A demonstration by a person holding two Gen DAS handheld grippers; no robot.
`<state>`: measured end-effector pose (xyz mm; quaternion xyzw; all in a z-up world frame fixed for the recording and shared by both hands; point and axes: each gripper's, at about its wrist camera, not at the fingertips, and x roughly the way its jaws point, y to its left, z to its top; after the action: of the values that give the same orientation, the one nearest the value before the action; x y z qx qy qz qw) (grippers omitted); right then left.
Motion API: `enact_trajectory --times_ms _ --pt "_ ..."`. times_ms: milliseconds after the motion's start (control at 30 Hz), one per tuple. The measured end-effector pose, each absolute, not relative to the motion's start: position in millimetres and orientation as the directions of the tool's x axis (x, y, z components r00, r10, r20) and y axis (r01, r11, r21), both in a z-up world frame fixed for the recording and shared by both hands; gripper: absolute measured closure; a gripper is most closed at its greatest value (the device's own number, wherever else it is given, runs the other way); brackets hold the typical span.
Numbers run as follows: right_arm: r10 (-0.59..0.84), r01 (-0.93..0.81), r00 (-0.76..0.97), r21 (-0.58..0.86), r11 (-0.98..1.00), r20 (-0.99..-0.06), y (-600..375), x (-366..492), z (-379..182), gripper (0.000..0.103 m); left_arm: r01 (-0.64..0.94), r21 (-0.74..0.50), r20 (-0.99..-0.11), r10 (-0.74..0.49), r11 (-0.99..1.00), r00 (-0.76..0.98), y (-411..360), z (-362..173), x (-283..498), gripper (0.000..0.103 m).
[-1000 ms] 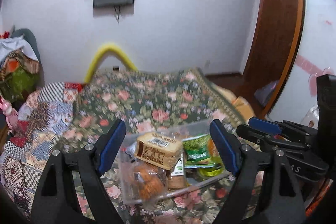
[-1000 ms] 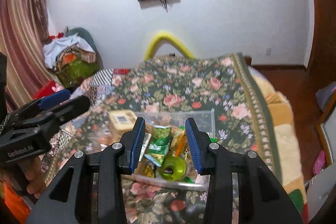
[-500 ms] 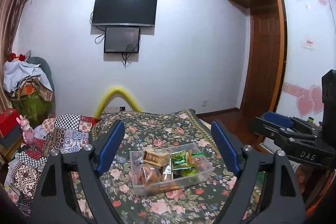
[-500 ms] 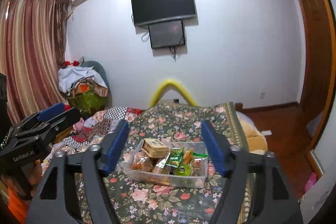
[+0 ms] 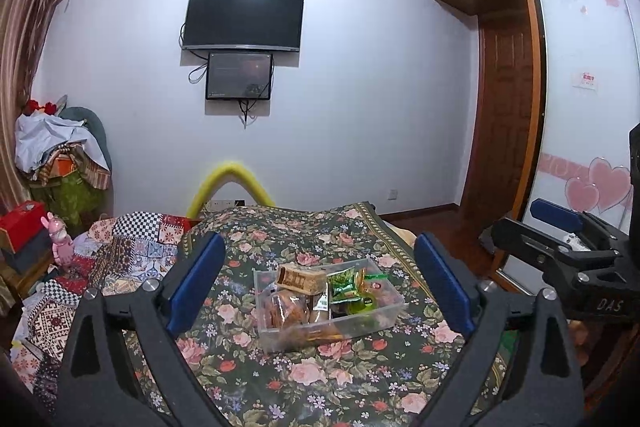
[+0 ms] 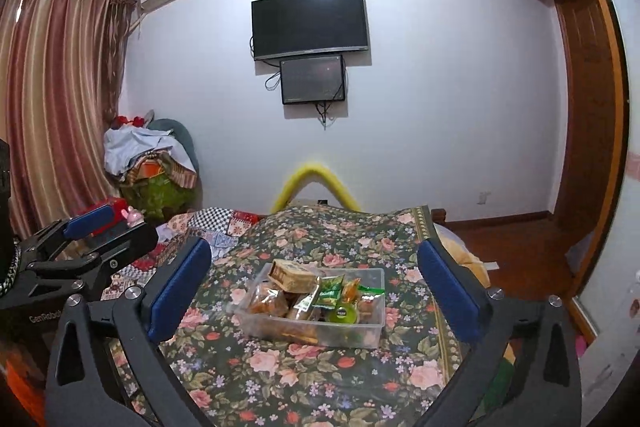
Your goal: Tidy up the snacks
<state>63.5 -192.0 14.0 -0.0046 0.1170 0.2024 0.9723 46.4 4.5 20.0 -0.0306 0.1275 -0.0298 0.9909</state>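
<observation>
Since both the left hand-held gripper (image 5: 320, 293) and right hand-held gripper (image 6: 314, 291) hang empty with jaws opening wide, well back from the heaped snack bin (image 6: 372, 331) ahead on the bed (image 6: 280, 371), its top box (image 6: 294, 275) could slide off, I judge

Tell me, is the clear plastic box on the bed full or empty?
Full. The clear plastic box holds many snack packets, and a brown packet rises above its rim.

Open floral bedspread (image 5: 320, 383) all around clear snack bin (image 5: 380, 323); heaped snacks (image 6: 296, 277) crowding bin's mouth; patchwork quilt (image 5: 120, 259) bunched at left.
</observation>
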Motion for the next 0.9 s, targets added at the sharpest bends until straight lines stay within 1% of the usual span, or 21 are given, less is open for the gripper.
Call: enact_trajectory --times_ms 167,400,900 --pt "0.384 -0.387 0.895 0.033 0.922 -0.229 -192.6 55.1 10.0 0.000 0.039 -0.074 -0.256 -0.057 0.997 0.965 7.2 13.8 44.4 0.004" --pt "0.387 -0.385 0.889 0.057 0.921 -0.246 -197.3 55.2 4.9 0.000 0.035 -0.073 -0.265 -0.053 0.997 0.963 9.2 10.4 42.8 0.003" --pt "0.388 -0.385 0.888 0.063 0.921 -0.246 -198.3 53.9 4.8 0.000 0.045 -0.063 -0.277 -0.061 0.997 0.959 6.4 6.9 42.6 0.002"
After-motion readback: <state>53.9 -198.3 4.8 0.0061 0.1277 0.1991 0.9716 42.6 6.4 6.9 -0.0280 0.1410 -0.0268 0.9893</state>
